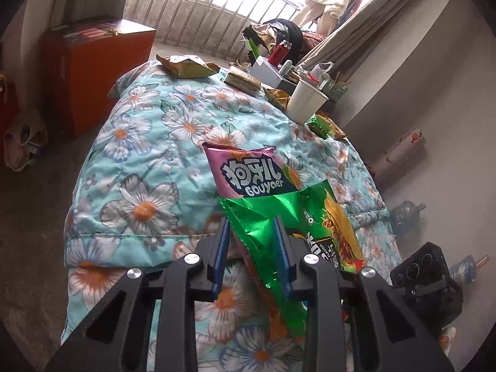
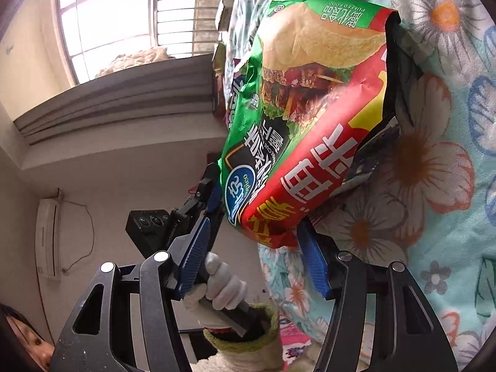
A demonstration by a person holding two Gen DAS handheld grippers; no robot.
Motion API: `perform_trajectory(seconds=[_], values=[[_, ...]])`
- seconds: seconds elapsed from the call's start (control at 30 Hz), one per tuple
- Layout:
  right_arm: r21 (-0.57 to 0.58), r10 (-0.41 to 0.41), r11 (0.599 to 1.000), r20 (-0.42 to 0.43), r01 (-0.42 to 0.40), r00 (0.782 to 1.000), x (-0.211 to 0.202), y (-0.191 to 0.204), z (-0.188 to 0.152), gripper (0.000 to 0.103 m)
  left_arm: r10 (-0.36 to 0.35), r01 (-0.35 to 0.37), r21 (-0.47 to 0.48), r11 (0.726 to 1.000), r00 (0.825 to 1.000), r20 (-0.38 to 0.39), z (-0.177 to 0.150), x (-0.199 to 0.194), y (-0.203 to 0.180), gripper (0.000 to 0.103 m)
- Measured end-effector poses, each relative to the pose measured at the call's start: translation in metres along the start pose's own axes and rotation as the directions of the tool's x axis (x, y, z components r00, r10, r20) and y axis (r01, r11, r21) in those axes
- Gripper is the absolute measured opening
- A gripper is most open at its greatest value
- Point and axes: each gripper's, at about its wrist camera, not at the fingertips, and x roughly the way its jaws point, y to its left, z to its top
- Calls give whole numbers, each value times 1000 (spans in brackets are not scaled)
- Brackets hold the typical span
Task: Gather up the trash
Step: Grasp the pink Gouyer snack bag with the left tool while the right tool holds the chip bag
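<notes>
Home bedroom; floral quilt (image 1: 133, 155), curtains (image 1: 356, 31)

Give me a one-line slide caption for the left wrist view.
Left gripper closes around green chip bag overlapping pink snack bag on floral quilt.

pink snack bag (image 1: 248, 170): "GOUYAER" | green chip bag (image 2: 310, 93): "PUFFED FOOD"

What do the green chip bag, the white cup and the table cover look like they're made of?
Green chip bag: thin metallised plastic film, glossy; it crinkles and throws sharp glints. White cup: probably paper, matte with a thin rim, though plastic is possible. Table cover: quilted printed fabric, soft; stitched seams and puffed panels show.
</notes>
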Motion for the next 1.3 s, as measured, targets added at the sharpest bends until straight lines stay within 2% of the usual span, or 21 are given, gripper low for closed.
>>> perform_trajectory(seconds=[0.1,0.17,0.3,0.33,0.37,0.43,0.6,0.63,0.67,0.73,0.77,0.87,0.93,1.0,1.07,1.13,1.2,1.27,1.3], values=[[6,-24,1000,32,24,999,-5,-4,0,47,-37,37,7,999,999,-17,-13,-10,-11,26],[-3,-46,999,58,46,997,-13,-4,-1,33,-106,106,-3,994,993,-55,-25,-14,-19,26],[-68,-90,993,127,99,988,-42,3,-1,25,-223,227,12,974,965,-141,-49,-16,-36,27],[-85,-105,989,148,118,983,-51,5,0,24,-229,233,12,972,963,-143,-52,-17,-37,33],[-97,-122,985,175,140,977,-61,7,0,24,-215,219,17,976,968,-129,-53,-17,-37,41],[-111,-157,976,226,186,961,-81,8,2,24,-156,158,10,987,982,-110,-51,-14,-32,46],[-88,-239,958,289,274,927,-111,0,5,24,-71,54,-93,994,978,-196,-39,23,-6,50],[-86,-253,953,296,290,921,-111,0,5,24,-79,49,-137,989,970,-228,-37,33,0,50],[-83,-262,951,301,299,917,-111,-1,3,24,-114,73,-188,979,968,-222,-35,35,6,51],[-80,-271,948,298,307,915,-108,-2,2,24,-134,87,-213,973,967,-218,-27,39,7,51],[-77,-277,947,297,312,914,-103,-7,1,24,-171,123,-228,966,964,-203,-23,39,7,51],[-69,-286,946,290,318,913,-111,-16,-3,24,-347,295,-303,906,928,-135,-17,33,6,51],[-63,-285,947,286,315,915,-124,-25,-6,24,-437,396,-307,866,896,-78,-13,27,2,51],[-56,-285,948,286,313,915,-113,-24,7,24,-497,458,-311,833,866,-54,-12,28,-2,52],[-50,-282,950,284,308,916,-114,-27,9,24,-522,480,-315,819,851,-60,-14,33,-10,52],[-48,-278,952,286,304,917,-115,-28,10,24,-514,463,-315,829,852,-101,-19,42,-19,50],[-46,-270,954,288,295,919,-119,-27,11,24,-490,441,-297,847,864,-114,-23,47,-29,48],[-45,-259,958,291,284,921,-119,-27,14,24,-428,395,-232,889,896,-117,-26,43,-41,32],[-49,-255,958,295,281,921,-123,-28,12,24,-383,357,-192,914,916,-120,-26,41,-47,28]])
